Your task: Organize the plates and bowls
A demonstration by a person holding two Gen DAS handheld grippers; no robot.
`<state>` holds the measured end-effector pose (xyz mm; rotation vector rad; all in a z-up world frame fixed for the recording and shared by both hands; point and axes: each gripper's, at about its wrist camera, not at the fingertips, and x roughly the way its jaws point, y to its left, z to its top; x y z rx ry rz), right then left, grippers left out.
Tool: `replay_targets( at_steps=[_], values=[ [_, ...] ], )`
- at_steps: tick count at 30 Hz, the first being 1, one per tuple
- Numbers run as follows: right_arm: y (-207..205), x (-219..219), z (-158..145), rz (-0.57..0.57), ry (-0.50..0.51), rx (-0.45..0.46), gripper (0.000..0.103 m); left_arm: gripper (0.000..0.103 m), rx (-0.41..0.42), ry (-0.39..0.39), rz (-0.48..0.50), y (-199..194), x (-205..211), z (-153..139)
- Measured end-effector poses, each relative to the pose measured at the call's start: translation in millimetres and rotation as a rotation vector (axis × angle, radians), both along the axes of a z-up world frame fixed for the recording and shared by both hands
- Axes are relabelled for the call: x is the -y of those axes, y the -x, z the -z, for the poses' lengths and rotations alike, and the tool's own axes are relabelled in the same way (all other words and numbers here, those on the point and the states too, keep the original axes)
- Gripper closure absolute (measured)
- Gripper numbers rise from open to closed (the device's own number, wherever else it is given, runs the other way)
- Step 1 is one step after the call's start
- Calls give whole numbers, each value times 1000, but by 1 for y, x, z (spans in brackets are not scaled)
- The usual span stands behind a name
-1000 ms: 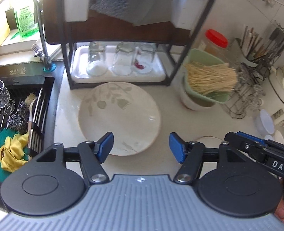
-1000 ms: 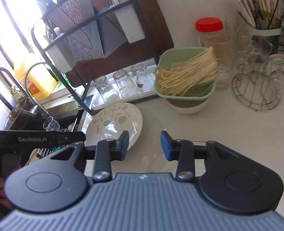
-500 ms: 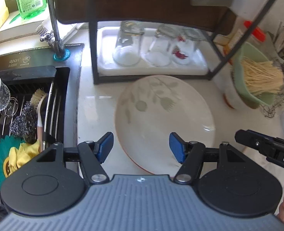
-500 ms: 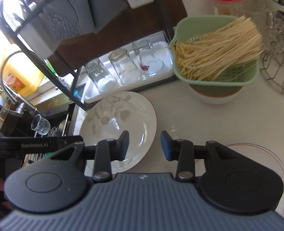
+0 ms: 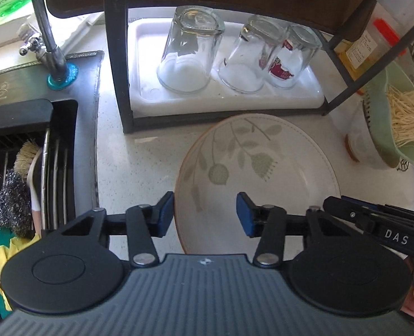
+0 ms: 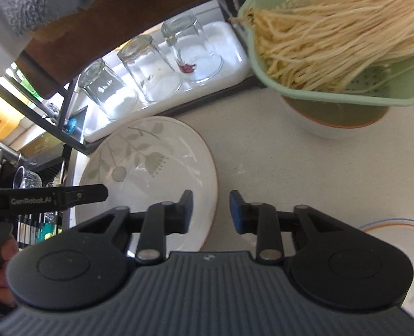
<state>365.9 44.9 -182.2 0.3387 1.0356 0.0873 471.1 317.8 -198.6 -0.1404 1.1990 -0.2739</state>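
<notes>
Plate (image 5: pixel 257 179) lies flat, face up (leaf stems toward rack); both grippers' jaws closing, nothing clamped.

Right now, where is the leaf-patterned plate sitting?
The leaf-patterned plate lies flat on the pale counter, just in front of the white tray of upturned glasses, right of the sink and left of the green colander.

Both wrist cams look steeply down at the bench (image 5: pixel 139 162) from close up, sharing the leaf-print plate (image 5: pixel 257 168) and upturned glasses (image 6: pixel 148 70).
</notes>
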Motion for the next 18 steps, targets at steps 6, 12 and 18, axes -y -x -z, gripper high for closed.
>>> replay_targets(
  at_steps=[6, 12, 18],
  values=[
    [-10, -7, 8, 0, 7, -17, 81, 68, -15, -12, 31, -14, -1, 8],
    [-12, -6, 11, -23, 11, -32, 86, 82, -32, -12, 55, -22, -6, 12],
    [-8, 5, 11, 5, -32, -59, 86, 84, -54, 28, 64, -18, -6, 6]
  ],
)
